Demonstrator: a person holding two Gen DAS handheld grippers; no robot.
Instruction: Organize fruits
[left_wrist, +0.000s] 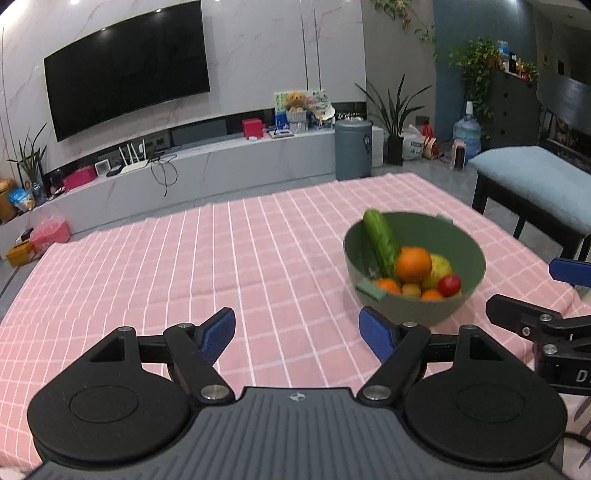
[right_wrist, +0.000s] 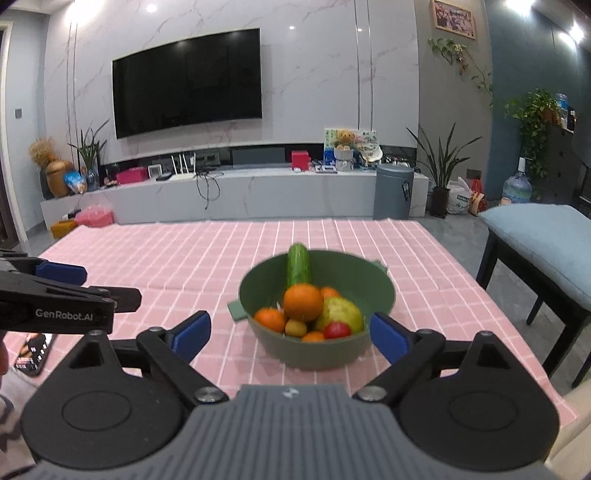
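Both claws hang wide apart over the table, holding nothing. We see our left claw (left_wrist: 297, 332) with its blue pads (left_wrist: 218, 334) spread over bare pink checked cloth (left_wrist: 184, 258), well left of the bowl. From the right wrist view, this claw also shows at the left edge, side-on, with "GenRobot.AI" printed on its black body.

Moving right, we reach the green bowl (left_wrist: 469, 258), which sits on the cloth toward the table's right side. In it we count 1 cucumber (left_wrist: 380, 242) leaning upright against the far-left wall, its tip above the rim. A large orange (left_wrist: 413, 264) rests on top of the pile, touching the cucumber. Beside it lies a yellow-green pear (left_wrist: 441, 267), and a red tomato (left_wrist: 449, 285) sits at the front right. Smaller orange and yellow fruits fill the front; we cannot tell their kinds. A small green handle juts from the bowl's near-left rim.

Further right, our right claw (right_wrist: 290, 334) faces the bowl (right_wrist: 376, 291) straight on. Its 2 pads (right_wrist: 194, 334) frame the bowl's near wall from either side, near it, but we cannot tell whether they touch it. Here the orange (right_wrist: 303, 302) is centred in front of the cucumber (right_wrist: 298, 264), the pear (right_wrist: 341, 312) to its right, and the tomato (right_wrist: 337, 329) in front.

A padded bench (right_wrist: 546, 240) stands right of the table.
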